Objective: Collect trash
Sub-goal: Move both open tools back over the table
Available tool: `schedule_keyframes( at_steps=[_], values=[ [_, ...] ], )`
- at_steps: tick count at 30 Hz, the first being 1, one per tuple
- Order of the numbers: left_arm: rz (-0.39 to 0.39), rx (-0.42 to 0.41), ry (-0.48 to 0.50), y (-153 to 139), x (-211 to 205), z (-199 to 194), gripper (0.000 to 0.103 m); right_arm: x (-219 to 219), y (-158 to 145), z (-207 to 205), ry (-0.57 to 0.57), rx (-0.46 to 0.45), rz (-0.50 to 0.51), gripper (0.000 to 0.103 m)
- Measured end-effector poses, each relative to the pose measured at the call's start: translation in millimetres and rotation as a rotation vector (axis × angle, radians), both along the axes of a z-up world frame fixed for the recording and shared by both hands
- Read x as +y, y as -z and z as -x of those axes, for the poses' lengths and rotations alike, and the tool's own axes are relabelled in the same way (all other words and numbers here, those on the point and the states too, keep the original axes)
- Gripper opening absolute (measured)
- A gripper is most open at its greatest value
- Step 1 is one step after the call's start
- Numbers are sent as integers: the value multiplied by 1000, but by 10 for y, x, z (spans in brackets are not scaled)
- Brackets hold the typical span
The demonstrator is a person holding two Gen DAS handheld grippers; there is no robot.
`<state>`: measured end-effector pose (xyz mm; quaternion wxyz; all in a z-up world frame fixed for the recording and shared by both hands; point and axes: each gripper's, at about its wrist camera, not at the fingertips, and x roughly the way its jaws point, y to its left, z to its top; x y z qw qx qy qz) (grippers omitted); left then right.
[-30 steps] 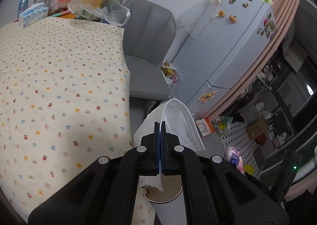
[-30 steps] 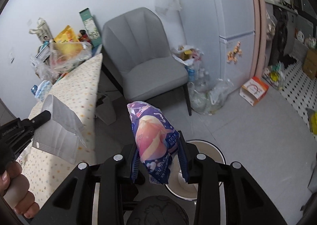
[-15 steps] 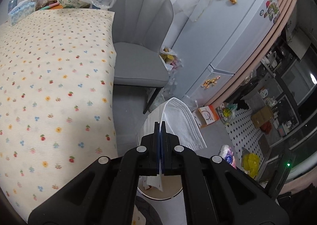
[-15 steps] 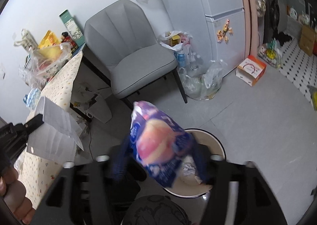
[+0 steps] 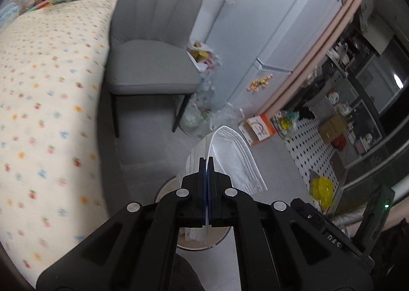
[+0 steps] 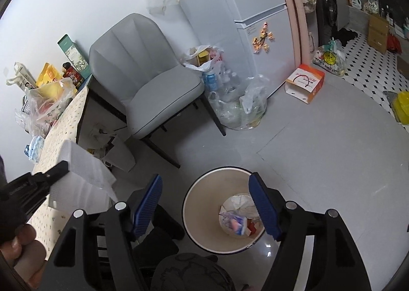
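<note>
Little is legible — only white characters that look like "04S" on the black gripper body, lower right of the left wrist view.

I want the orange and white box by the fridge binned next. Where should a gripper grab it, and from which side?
Judging by its pose, the orange and white box lies open end toward the camera. I'd come from that open side and pinch the thin top wall at its edge; the whole box looks wider than the open right gripper.
</note>
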<state>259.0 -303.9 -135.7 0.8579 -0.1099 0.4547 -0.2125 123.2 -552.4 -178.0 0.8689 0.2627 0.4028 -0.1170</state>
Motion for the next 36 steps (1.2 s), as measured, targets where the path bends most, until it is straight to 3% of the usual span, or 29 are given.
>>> schedule_keyframes(
  at_steps=[7, 8, 9, 11, 12, 17, 21, 24, 27, 30, 36],
  values=[
    [-40, 71, 105, 191, -425, 11, 2, -252, -101, 256, 71, -11, 0, 70],
    [-34, 81, 114, 202, -451, 6, 6, -293, -140, 297, 83, -14, 5, 71],
    [-19, 90, 114, 212, -453, 22, 13, -312, -169, 321, 89, -18, 9, 72],
    [-2, 76, 74, 182, -376, 25, 76, -332, -227, 348, 97, -26, 15, 72],
    [3, 50, 48, 147, -313, 60, 81, -324, -258, 351, 97, -32, 15, 73],
    [9, 3, 11, -72, -62, 92, 82, -130, -387, 245, 45, -50, 25, 73],
    [73, -3, 17, -196, 185, 82, 82, 120, -519, 161, 3, -71, 41, 73],
    [105, 9, 30, -228, 319, 88, 73, 242, -616, 161, -1, -83, 55, 73],
    [110, -8, 32, -298, 456, 138, 73, 349, -692, 168, -1, -87, 63, 73],
    [118, -32, 4, -408, 703, 178, 75, 501, -764, 106, -25, -93, 65, 77],
    [95, -96, -158, -584, 1500, 266, 90, 1116, -945, -119, -158, -144, 73, 90]
  ],
)
